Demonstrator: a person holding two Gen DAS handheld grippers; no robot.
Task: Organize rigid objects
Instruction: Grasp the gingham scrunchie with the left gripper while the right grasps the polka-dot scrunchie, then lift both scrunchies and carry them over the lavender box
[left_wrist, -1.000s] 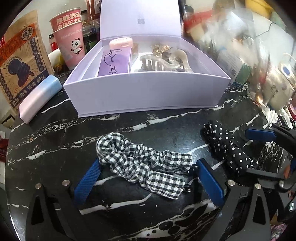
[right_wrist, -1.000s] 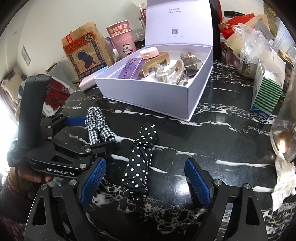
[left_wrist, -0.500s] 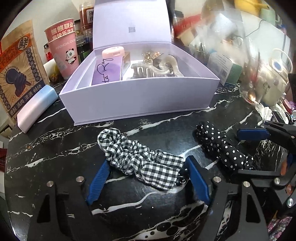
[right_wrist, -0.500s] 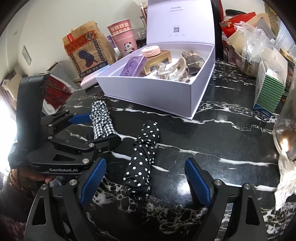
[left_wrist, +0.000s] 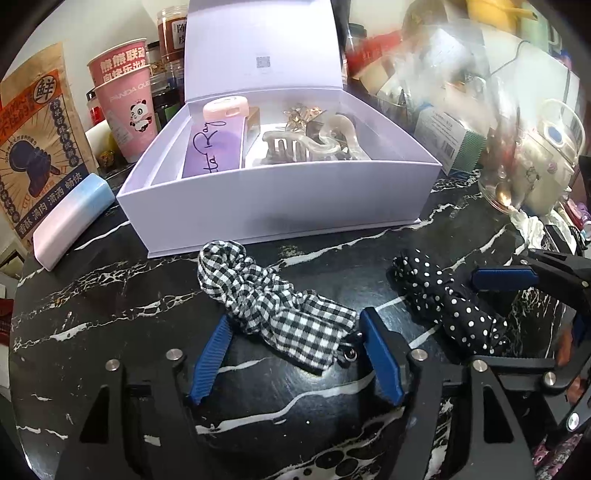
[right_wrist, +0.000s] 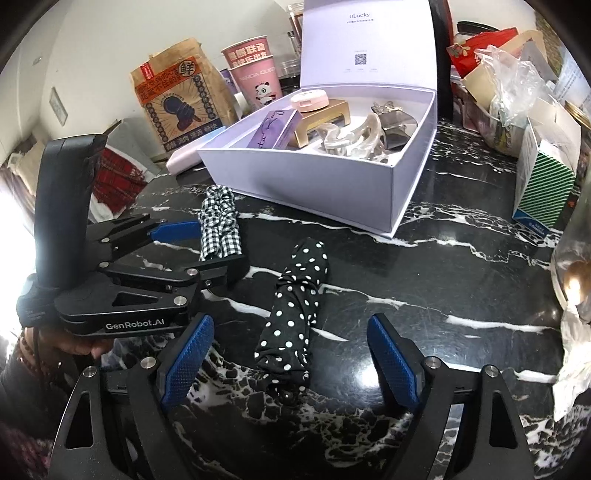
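A black-and-white checked scrunchie (left_wrist: 273, 299) lies on the black marble table (left_wrist: 110, 295) in front of the open lilac box (left_wrist: 280, 199). My left gripper (left_wrist: 295, 350) is open, its jaws on either side of the scrunchie's near end. A black polka-dot scrunchie (right_wrist: 299, 306) lies to its right. My right gripper (right_wrist: 291, 365) is open, its jaws on either side of the polka-dot scrunchie's near end. The box holds a purple carton (left_wrist: 214, 151), a pink case (left_wrist: 225, 107) and clear hair claws (left_wrist: 306, 144).
A pastel case (left_wrist: 70, 218) lies left of the box. Pink cups (left_wrist: 125, 103) and a printed paper bag (left_wrist: 37, 147) stand at the back left. A green-striped carton (right_wrist: 546, 177), a glass jar (left_wrist: 528, 162) and plastic bags crowd the right side.
Both grippers have moved forward toward the box, so each scrunchie sits deeper between its jaws. The left jaws have narrowed a little. Nothing has been gripped.
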